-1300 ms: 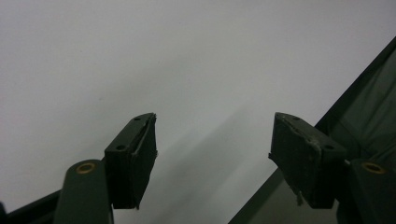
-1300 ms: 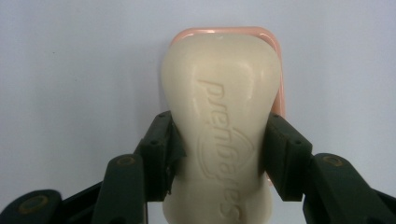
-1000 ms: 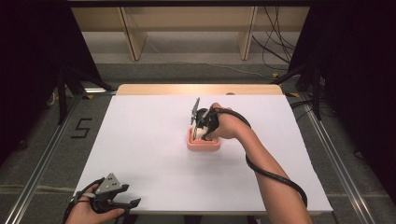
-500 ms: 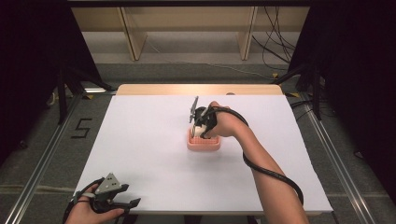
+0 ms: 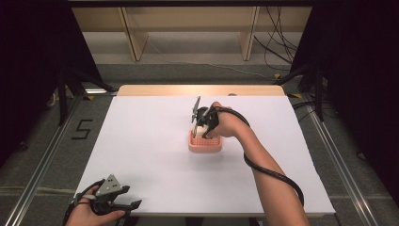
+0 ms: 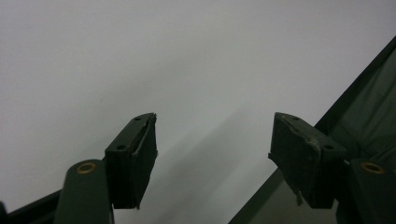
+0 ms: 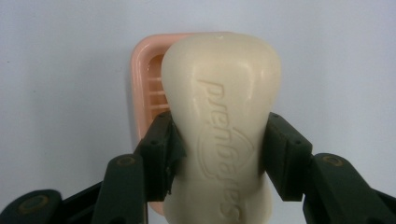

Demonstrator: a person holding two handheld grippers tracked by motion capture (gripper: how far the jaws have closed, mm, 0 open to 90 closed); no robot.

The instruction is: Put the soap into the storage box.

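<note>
Right gripper (image 7: 218, 149) jaws clamped on waist of cream soap bar (image 7: 223, 116), embossed face toward camera. Bar hangs just above pink slatted soap dish (image 5: 205, 143) at mid-table. Judgement: placing step; keep bar level, long axis along dish, lower until it seats on slats before easing grip. Left gripper (image 6: 212, 154) jaws apart, empty, idle at near-left corner of white table (image 5: 141, 141).

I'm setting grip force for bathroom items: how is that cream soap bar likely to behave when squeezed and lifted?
The soap bar looks stiff: it keeps its shape between the right tongs, which pinch its narrowed waist. Its smooth, rounded sides suggest it may slip, though the waist probably helps. It looks solid, so likely weighty for its size, and if dropped should land in the pink soap dish.
</note>
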